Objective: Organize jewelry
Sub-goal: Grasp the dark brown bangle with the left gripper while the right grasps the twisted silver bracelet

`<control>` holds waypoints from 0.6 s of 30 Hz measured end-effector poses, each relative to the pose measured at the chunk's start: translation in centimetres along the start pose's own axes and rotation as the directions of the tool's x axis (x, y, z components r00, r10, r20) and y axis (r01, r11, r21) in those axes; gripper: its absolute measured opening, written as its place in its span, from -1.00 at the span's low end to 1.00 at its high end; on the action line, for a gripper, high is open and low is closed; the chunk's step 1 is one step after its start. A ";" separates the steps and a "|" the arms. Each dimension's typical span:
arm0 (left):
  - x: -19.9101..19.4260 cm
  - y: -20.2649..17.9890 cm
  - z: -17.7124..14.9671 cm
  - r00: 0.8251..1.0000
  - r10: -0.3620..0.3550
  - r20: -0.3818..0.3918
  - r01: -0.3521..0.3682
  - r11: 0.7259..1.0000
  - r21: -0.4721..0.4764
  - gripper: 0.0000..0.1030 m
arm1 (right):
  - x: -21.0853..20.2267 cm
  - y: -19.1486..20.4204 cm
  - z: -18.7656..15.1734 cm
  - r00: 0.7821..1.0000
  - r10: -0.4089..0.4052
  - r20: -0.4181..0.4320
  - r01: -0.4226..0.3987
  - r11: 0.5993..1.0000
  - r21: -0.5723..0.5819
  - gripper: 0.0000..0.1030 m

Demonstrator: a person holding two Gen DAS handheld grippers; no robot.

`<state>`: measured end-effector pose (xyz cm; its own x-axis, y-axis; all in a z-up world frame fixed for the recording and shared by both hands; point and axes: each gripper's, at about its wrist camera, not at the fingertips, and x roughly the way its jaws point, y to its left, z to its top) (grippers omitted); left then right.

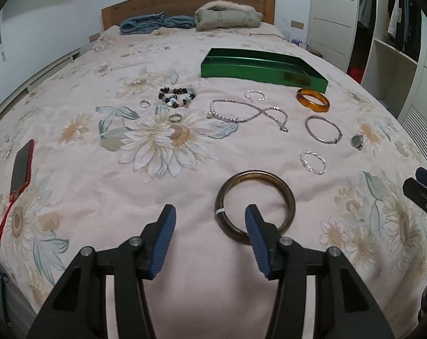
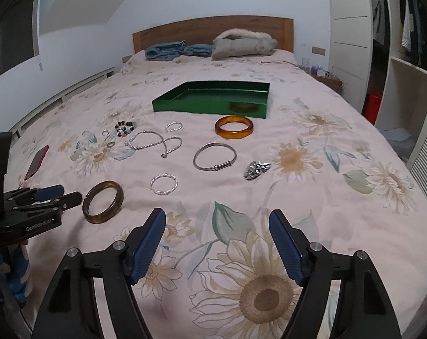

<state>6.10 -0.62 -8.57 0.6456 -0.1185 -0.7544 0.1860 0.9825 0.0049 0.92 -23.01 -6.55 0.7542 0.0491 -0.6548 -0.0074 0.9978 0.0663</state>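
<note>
The left gripper [image 1: 210, 223] has its fingers spread, pinching nothing, and hangs low over the dark brown bangle [image 1: 255, 207], which lies flat on the floral bedspread [image 1: 106, 186] at the near end of the bed. In the left wrist view its right-hand finger [image 1: 253, 226] seems to sit inside the ring, with the near-left rim between the two pads, though the fisheye makes it hard to say whether that pad touches the rim.

The right gripper [image 2: 217, 243] is likewise spread and empty, over bare bedspread.

Risks, as I judge them:
- The bangle is smooth and rounded, so a grip on its rim alone could let it pivot or slip free on lifting.
- The soft bedding may give under a push, so the rim could sink and the pads catch cloth instead.
- The green tray [image 1: 241, 69] lies well beyond the scattered pieces, so a drop on the way could land on the pearl necklace [image 1: 241, 113] or the clear twisted bracelet [image 1: 312, 162] and tangle or scatter them.
</note>
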 end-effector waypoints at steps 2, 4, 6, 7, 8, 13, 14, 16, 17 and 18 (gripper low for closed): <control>0.8 0.0 0.2 1.000 -0.009 -0.015 0.009 1.000 0.001 -0.09 | 0.6 0.3 0.0 1.000 0.011 -0.011 -0.011 1.000 -0.007 0.45; 1.8 -0.1 0.3 0.999 -0.017 -0.040 0.018 1.000 0.006 -0.27 | 1.3 0.6 0.0 0.999 0.022 -0.024 -0.022 1.000 -0.015 0.45; 2.9 -0.1 0.4 0.997 -0.035 -0.072 0.035 0.999 0.003 -0.36 | 1.9 0.9 0.0 0.999 0.035 -0.037 -0.035 0.999 -0.024 0.45; 3.4 -0.1 0.4 0.996 -0.040 -0.084 0.040 0.999 0.003 -0.37 | 2.4 1.0 0.1 0.998 0.041 -0.045 -0.043 0.999 -0.031 0.45; 3.8 -0.1 0.4 0.995 -0.043 -0.092 0.044 0.999 0.007 -0.37 | 2.8 1.2 0.1 0.997 0.049 -0.053 -0.051 0.998 -0.037 0.45; 5.3 -0.2 0.8 0.992 -0.045 -0.120 0.048 0.999 0.019 -0.41 | 5.0 2.3 0.3 0.991 0.092 -0.098 -0.098 0.993 -0.066 0.45; 5.6 -0.2 0.9 0.992 -0.041 -0.122 0.043 0.999 0.017 -0.54 | 5.4 2.5 0.3 0.989 0.100 -0.106 -0.107 0.992 -0.069 0.45; 6.1 0.2 1.4 0.991 -0.032 -0.126 0.033 0.999 0.005 -0.72 | 6.6 3.1 0.4 0.986 0.113 -0.124 -0.124 0.989 -0.082 0.45; 6.3 0.5 1.7 0.992 -0.031 -0.125 0.031 1.000 -0.001 -0.79 | 7.1 3.4 0.5 0.984 0.117 -0.132 -0.130 0.988 -0.089 0.45; 6.4 0.7 1.8 0.992 -0.031 -0.123 0.030 1.000 -0.006 -0.80 | 7.6 3.7 0.5 0.983 0.122 -0.138 -0.136 0.986 -0.096 0.45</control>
<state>11.74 -0.90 -12.20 0.5435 -0.1302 -0.8293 0.2013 0.9793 -0.0218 7.01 -18.98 -10.91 0.6498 0.1760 -0.7395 -0.1726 0.9816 0.0820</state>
